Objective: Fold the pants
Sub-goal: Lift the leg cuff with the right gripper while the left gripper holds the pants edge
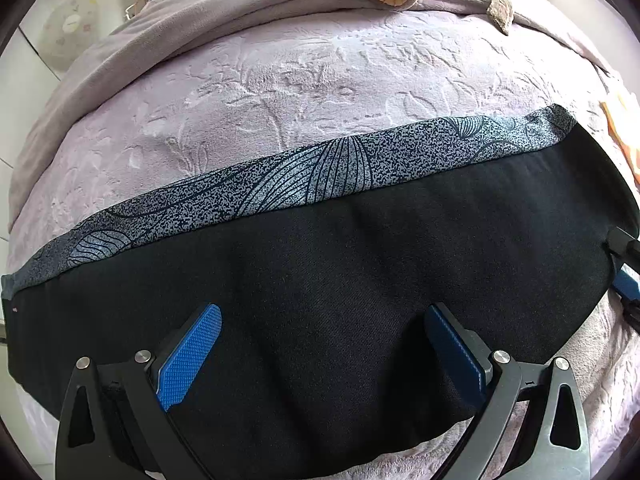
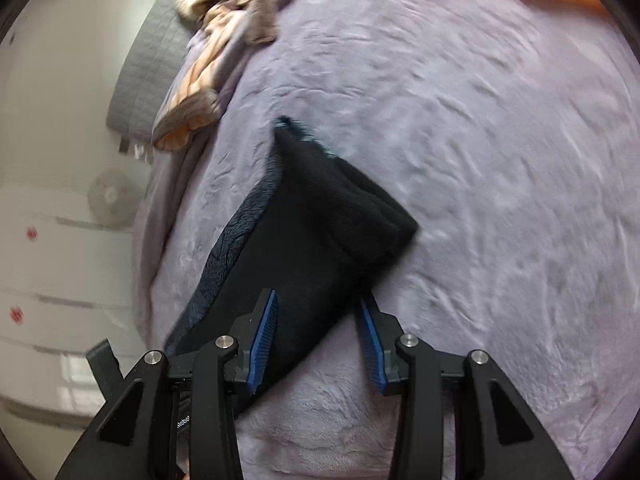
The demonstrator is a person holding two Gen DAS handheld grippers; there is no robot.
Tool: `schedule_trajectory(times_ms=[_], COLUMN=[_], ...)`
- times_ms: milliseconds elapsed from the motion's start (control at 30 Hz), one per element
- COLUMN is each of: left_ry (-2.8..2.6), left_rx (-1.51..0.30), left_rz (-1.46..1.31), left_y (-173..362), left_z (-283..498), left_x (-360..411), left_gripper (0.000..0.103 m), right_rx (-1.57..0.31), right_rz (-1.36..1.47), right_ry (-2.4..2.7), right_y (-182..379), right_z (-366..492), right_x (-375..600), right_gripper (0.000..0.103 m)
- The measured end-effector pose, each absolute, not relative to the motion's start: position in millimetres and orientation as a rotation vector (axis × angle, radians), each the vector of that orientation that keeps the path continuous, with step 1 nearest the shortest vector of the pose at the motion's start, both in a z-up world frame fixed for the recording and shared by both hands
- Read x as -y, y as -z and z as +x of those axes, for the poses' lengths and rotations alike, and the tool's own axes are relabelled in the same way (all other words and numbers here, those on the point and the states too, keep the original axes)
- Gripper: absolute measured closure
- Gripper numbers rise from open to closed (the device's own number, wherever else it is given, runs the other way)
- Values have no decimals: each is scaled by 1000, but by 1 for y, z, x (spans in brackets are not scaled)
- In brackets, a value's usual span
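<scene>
Both grippers spread wide over the pants on the blanket.
We held the left gripper [image 1: 322, 354] open above black pants [image 1: 340, 264] lying on the blanket [image 1: 280, 80]; our right gripper [image 2: 318, 336] gaped too, straddling them.

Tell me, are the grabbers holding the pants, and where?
Neither has a hold. The left gripper and the right gripper both have their jaws spread wide over the black pants, which lie flat on the purple blanket.
</scene>
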State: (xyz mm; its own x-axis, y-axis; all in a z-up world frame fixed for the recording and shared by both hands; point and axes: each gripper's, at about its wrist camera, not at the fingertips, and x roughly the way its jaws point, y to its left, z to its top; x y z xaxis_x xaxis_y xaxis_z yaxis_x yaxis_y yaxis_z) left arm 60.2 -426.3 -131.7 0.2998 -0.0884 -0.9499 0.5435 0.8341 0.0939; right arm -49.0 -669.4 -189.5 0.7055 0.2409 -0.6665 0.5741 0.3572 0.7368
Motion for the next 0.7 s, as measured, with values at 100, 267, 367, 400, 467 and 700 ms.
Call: schedule_trajectory(times_ms=[100,267,367,400,467,700], left_ry=[442,446,444,446,462,536], left_rx=[-1193,-1191,-1175,-1170,-1141,-1144], left_rz=[449,428,429,419,399,504], left_y=[132,124,109,106,96,134], left_z=[59,62,66,68,70,57], left_x=[427,425,417,414,408,431], left_gripper=[1,19,39,39,39,39], right_rx=[-729,-601,-577,-565,-535,-502], right_rz=[1284,1475,1489,1486,1487,1421], right_ry=[215,23,28,18,-19,-104], right_y=[196,223,223,220,212,175], right_z=[-50,-17,-17,-20,-23,-13], right_x=[673,677,674,673,670,657], right_gripper=[58,81,90,90,90,90])
